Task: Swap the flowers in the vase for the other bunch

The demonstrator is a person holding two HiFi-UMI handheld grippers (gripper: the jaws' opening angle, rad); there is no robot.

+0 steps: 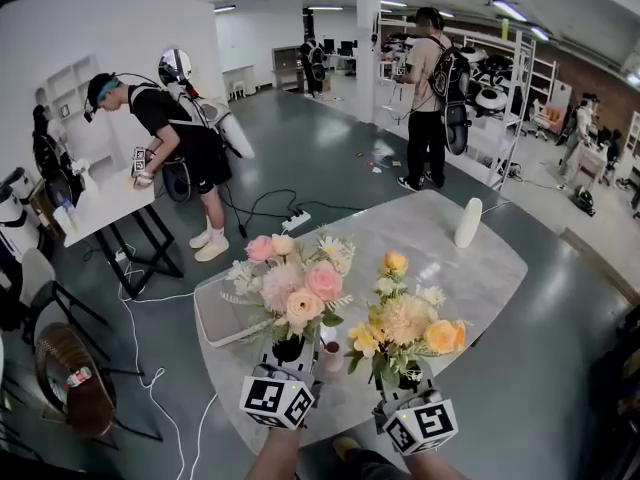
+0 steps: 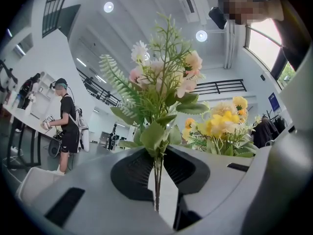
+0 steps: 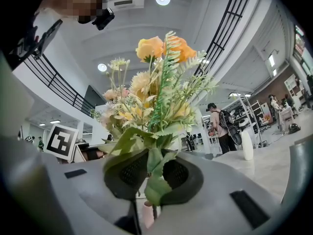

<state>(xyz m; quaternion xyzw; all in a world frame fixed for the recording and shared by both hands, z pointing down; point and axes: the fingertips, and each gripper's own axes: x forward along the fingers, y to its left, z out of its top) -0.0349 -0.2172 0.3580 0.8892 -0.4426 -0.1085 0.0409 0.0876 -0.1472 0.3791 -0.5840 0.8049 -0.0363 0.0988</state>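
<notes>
Both bunches are held up side by side above the marble table [image 1: 470,278]. My left gripper [image 1: 288,350] is shut on the stems of the pink bunch [image 1: 292,283], which stands upright; in the left gripper view the thin stems [image 2: 157,180] are pinched between the jaws. My right gripper [image 1: 408,376] is shut on the stems of the yellow and orange bunch [image 1: 405,318], whose leaves [image 3: 155,177] fill the jaw gap in the right gripper view. A small pink vase [image 1: 331,356] stands on the table between the two grippers and shows below the right jaws as a pink vase [image 3: 145,214].
A tall white vase [image 1: 468,222] stands at the table's far right. A white tray [image 1: 215,320] lies at the table's left edge. A person [image 1: 180,148] works at a white desk on the left; another person [image 1: 430,93] stands further back. Cables [image 1: 270,208] trail over the floor.
</notes>
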